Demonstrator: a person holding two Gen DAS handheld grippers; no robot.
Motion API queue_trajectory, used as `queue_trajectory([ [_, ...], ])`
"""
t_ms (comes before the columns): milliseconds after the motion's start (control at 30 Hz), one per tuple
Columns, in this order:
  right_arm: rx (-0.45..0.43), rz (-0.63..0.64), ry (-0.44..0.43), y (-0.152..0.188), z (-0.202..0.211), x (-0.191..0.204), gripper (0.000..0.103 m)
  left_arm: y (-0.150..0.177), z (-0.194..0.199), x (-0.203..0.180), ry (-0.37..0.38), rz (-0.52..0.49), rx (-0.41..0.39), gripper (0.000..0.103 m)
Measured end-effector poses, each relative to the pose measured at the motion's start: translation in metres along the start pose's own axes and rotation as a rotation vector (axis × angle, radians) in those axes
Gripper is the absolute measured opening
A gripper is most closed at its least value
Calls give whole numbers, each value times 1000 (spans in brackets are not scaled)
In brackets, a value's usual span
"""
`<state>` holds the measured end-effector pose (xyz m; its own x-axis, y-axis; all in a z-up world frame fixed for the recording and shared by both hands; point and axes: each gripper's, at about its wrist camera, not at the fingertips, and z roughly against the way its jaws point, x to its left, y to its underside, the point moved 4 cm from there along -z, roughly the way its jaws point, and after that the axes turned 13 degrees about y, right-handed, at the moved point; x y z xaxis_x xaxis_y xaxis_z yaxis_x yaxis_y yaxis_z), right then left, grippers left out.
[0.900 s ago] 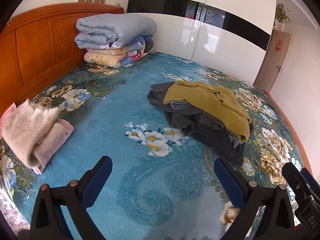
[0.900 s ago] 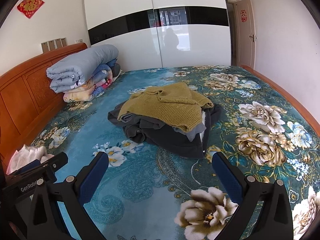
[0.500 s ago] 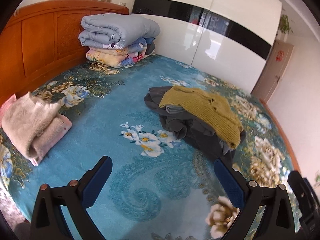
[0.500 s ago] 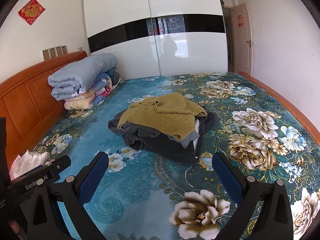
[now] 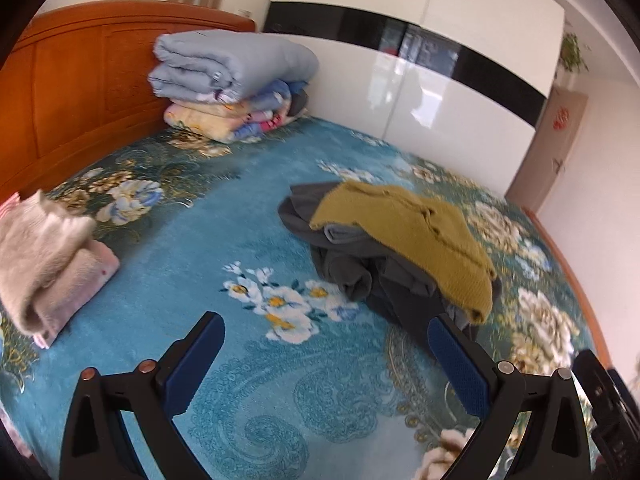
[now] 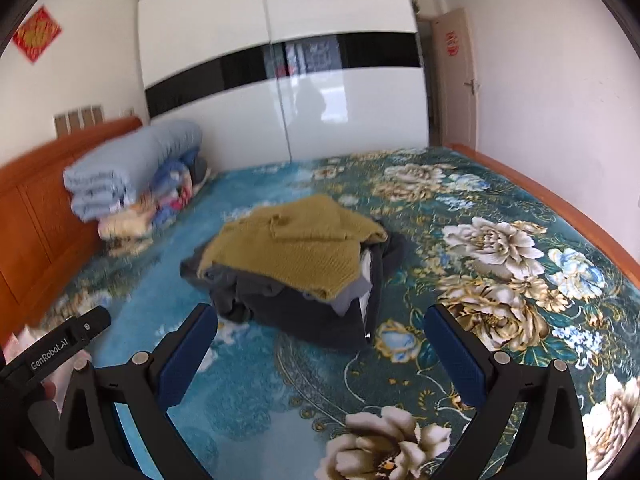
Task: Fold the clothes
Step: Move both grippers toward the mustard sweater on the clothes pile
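A mustard knit sweater [image 5: 416, 236] lies on top of a rumpled pile of dark grey clothes [image 5: 352, 268] in the middle of the bed; both also show in the right wrist view, the sweater [image 6: 296, 244] over the dark clothes [image 6: 288, 308]. My left gripper [image 5: 326, 344] is open and empty, short of the pile and above the bedspread. My right gripper [image 6: 320, 340] is open and empty, just short of the pile's near edge. A folded cream and pink fluffy garment [image 5: 44, 256] lies at the left.
The bed has a teal floral spread [image 5: 248, 216] and an orange wooden headboard [image 5: 68, 96]. Folded quilts [image 5: 236, 80] are stacked by the headboard. A white and black wardrobe [image 6: 288, 80] stands behind the bed. The left gripper's body [image 6: 60, 348] shows at lower left.
Both grippers have moved closer to the clothes pile and tilted; the pile looks larger and nearer in both views. Both stayed open and empty.
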<state>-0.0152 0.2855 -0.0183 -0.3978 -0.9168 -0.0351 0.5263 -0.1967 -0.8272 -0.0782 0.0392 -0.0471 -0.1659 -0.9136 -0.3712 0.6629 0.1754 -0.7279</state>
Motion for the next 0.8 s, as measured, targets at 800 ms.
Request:
queue_trajectory([
  [800, 187, 264, 150, 11, -141, 75, 103, 22, -130, 47, 52, 115, 172, 103],
])
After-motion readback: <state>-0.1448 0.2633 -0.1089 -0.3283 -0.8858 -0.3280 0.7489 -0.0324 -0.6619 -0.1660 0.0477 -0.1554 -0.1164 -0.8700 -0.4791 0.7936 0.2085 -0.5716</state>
